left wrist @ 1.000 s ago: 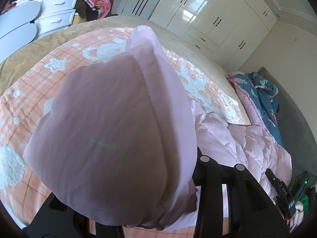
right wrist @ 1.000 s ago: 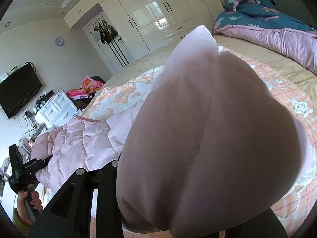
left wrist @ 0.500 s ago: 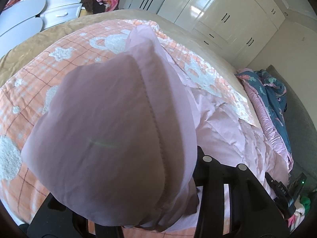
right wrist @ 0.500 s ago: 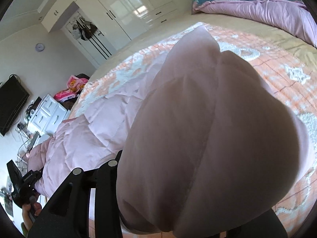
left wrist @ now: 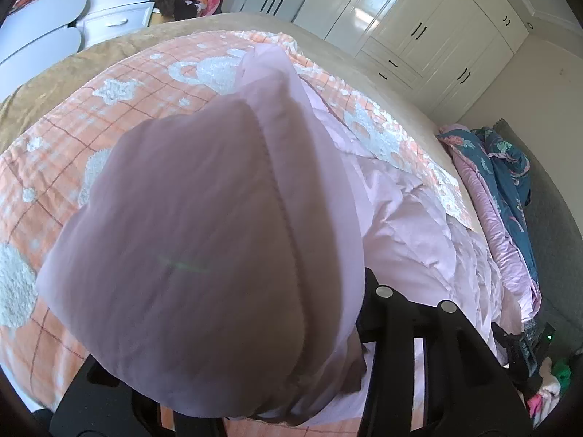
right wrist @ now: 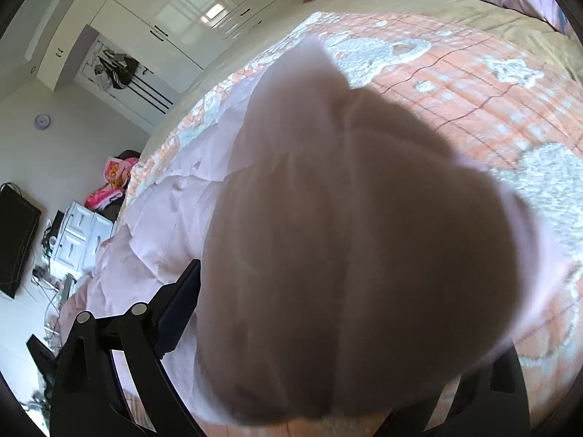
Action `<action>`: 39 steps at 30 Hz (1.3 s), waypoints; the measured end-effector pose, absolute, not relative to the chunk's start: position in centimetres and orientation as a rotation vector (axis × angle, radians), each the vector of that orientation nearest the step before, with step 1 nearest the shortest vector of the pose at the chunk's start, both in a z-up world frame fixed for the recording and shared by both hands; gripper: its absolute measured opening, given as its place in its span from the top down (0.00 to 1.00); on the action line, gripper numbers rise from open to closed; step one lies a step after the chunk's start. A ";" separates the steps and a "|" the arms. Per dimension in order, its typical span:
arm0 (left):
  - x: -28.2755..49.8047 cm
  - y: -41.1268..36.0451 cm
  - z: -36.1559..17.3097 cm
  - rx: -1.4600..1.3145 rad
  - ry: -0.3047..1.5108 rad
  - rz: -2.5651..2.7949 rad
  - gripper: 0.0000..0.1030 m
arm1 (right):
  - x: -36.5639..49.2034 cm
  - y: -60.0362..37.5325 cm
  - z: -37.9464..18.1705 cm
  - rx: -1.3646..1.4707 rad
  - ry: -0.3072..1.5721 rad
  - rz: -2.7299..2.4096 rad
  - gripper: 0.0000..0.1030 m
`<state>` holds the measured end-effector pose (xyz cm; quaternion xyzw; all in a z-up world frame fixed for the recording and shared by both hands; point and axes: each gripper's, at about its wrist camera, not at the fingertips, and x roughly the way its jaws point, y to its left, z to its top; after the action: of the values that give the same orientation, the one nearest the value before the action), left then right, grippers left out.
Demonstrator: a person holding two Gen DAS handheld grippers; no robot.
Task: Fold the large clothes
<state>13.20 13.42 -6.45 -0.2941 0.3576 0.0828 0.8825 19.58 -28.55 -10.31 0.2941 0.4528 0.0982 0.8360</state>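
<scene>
Pink padded cloth fills most of the left wrist view: it is a fold of the quilted jacket (left wrist: 204, 255), bunched up close to the camera, and the left gripper (left wrist: 255, 393) pinches it between its black fingers (left wrist: 397, 357), the jaws only partly apart around the thick fabric. The other part of the jacket lies spread to the right on the orange checked blanket (left wrist: 120, 109) of the bed. White wardrobes (left wrist: 419, 18) stand behind the bed, and a blue flowered quilt (left wrist: 510, 167) is piled at the right side. In the right wrist view, another fold of the jacket (right wrist: 346, 236) hangs blurred before the lens, between the fingers (right wrist: 171, 309) of the right gripper (right wrist: 328, 393). Its jaws are opening wide, and the left finger stands away from the fabric. The blanket (right wrist: 492, 102) lies beneath, a black television (right wrist: 16, 240) at the far left.
</scene>
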 end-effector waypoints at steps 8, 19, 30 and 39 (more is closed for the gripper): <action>12.6 13.8 -6.9 -0.632 0.740 0.159 0.60 | 16.2 -30.2 -7.7 0.630 0.932 0.191 0.10; 11.0 14.5 -7.3 -0.683 0.735 0.161 0.42 | 11.9 -31.0 -2.9 0.474 0.827 0.188 0.05; 6.5 15.0 -4.2 -0.674 0.718 0.154 0.29 | 8.4 -28.9 0.8 0.336 0.738 0.250 0.04; 2.3 13.6 0.6 -0.525 0.624 0.157 0.10 | 6.2 -27.2 2.5 0.258 0.679 0.293 0.04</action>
<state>2.28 13.60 0.62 -0.2551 0.3033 0.0764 0.9149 6.17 -27.21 2.52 0.1255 0.3311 0.1426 0.9243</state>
